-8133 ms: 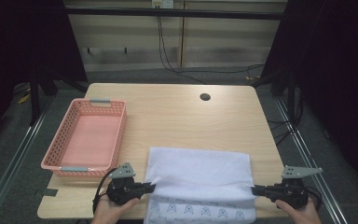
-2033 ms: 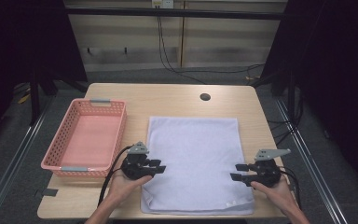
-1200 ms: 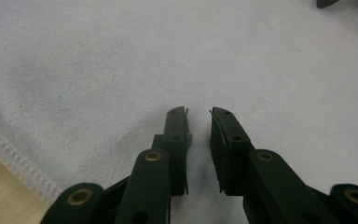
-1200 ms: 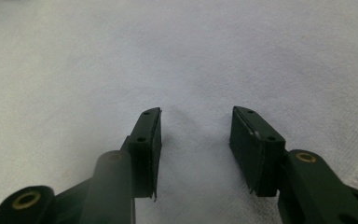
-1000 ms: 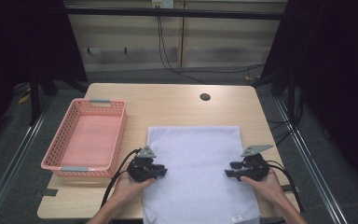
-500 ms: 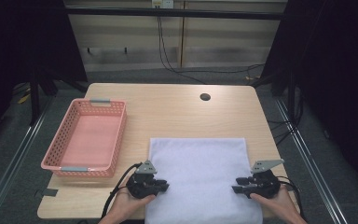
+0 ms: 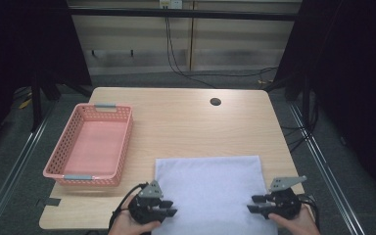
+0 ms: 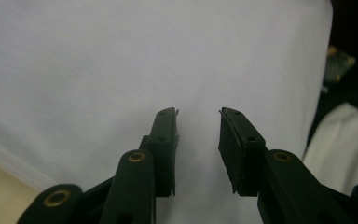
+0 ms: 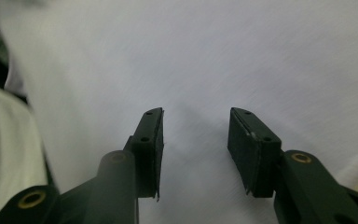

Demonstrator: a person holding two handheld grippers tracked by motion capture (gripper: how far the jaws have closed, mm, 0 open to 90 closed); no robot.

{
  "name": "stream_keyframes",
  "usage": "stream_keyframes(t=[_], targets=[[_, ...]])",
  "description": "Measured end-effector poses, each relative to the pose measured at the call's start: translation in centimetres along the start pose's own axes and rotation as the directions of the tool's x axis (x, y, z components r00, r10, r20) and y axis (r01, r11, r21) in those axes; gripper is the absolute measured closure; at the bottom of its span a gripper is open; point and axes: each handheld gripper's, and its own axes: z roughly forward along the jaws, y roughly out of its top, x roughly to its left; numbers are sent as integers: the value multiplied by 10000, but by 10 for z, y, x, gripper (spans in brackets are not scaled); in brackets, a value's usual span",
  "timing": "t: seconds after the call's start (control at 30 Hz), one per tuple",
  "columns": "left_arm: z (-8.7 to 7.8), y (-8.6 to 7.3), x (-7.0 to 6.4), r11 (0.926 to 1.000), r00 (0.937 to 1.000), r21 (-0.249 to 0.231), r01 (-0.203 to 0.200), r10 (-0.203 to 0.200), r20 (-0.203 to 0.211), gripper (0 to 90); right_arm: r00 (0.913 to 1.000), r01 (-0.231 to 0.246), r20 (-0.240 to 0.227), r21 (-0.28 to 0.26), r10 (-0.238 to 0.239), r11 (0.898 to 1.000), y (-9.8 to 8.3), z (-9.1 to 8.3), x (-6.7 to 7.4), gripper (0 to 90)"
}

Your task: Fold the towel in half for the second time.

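The white towel (image 7: 210, 193) lies flat on the counter (image 7: 186, 127), spread between the two tongs. The left tongs (image 7: 169, 211) sit at its left edge, jaws apart over the cloth and just opened further, nothing pinched between them. The right tongs (image 7: 250, 204) sit at its right edge, jaws likewise parted and empty. A pink basket (image 7: 90, 144) stands beyond the left tongs.

The bench (image 7: 186, 117) has a light wooden top with rounded corners and a small dark round hole (image 7: 215, 102) near its far edge. A pink perforated basket (image 7: 89, 145) stands on its left side. A white cloth (image 7: 214, 188) lies flat near the front edge, reaching over it.
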Motion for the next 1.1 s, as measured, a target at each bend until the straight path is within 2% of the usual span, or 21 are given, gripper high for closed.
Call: stream_keyframes(t=[0.03,0.07,0.1,0.13,0.17,0.23,0.27,0.33,0.37,0.4,0.5,0.53,0.63,0.67,0.7,0.77,0.8,0.83,0.87,0.97,1.1], targets=[[-1,8,19,9996,9982,-171,216,-225,-554,668,9987,17,503,-561,11,9984,14,-5,-16,567],[-1,8,19,9996,9982,-171,216,-225,-554,666,9987,17,503,-561,11,9984,14,-5,-16,567],[-2,11,28,9992,9967,-249,319,-337,-741,663,9946,-3,1029,-923,98,9957,28,-7,-35,566],[-4,13,35,9977,9939,-436,513,-553,-953,654,9923,-70,1221,-1015,195,9948,33,-6,-46,562],[-5,16,41,9967,9920,-613,539,-605,-1110,654,9923,-70,1221,-1015,195,9948,33,-6,-46,562],[-6,19,51,9950,9916,-806,587,-675,-1103,650,9865,-456,1516,-1138,627,9925,45,2,-74,545],[-5,20,55,9935,9891,-909,682,-793,-1243,650,9865,-456,1516,-1138,627,9925,45,2,-74,545],[-2,19,63,9919,9847,-864,930,-1045,-1397,644,9794,-593,1861,-1036,779,9929,51,18,-97,502],[-1,19,66,9909,9810,-822,1065,-1182,-1539,644,9794,-593,1861,-1036,779,9929,51,18,-97,502],[-1,19,67,9911,9819,-763,1087,-1190,-1474,633,9747,-655,2066,-985,848,9930,53,26,-107,485],[0,19,67,9918,9804,-772,1020,-1134,-1613,632,9725,-787,2102,-1084,1002,9910,55,30,-115,464],[1,19,68,9921,9805,-703,1042,-1143,-1598,624,9758,-875,1917,-967,1049,9915,57,34,-120,468],[0,18,71,9928,9782,-660,996,-1099,-1765,622,9753,-831,1989,-745,964,9938,56,38,-119,505],[-1,18,75,9907,9750,-768,1126,-1251,-1839,606,9785,-640,1921,-634,751,9959,53,40,-118,556],[-1,18,75,9907,9750,-768,1126,-1251,-1839,601,9785,-640,1921,-634,751,9959,53,40,-118,556],[0,21,77,9864,9721,-961,1332,-1489,-1813,565,9817,-723,1724,-562,810,9958,52,38,-117,680],[1,22,77,9859,9673,-984,1353,-1529,-2026,563,9786,-740,1886,-513,824,9959,50,37,-116,711],[3,24,75,9907,9637,-817,1092,-1256,-2354,555,9798,-799,1794,-544,885,9953,49,36,-116,757],[7,27,76,9931,9685,-764,895,-1046,-2258,533,9808,-743,1772,-496,820,9960,47,32,-117,817],[9,30,82,9871,9676,-1085,1176,-1385,-2112,498,9805,-737,1794,-406,799,9965,43,26,-119,830],[19,37,93,9875,9586,-890,1298,-1479,-2432,467,9822,-833,1644,-515,907,9952,39,23,-123,834]])
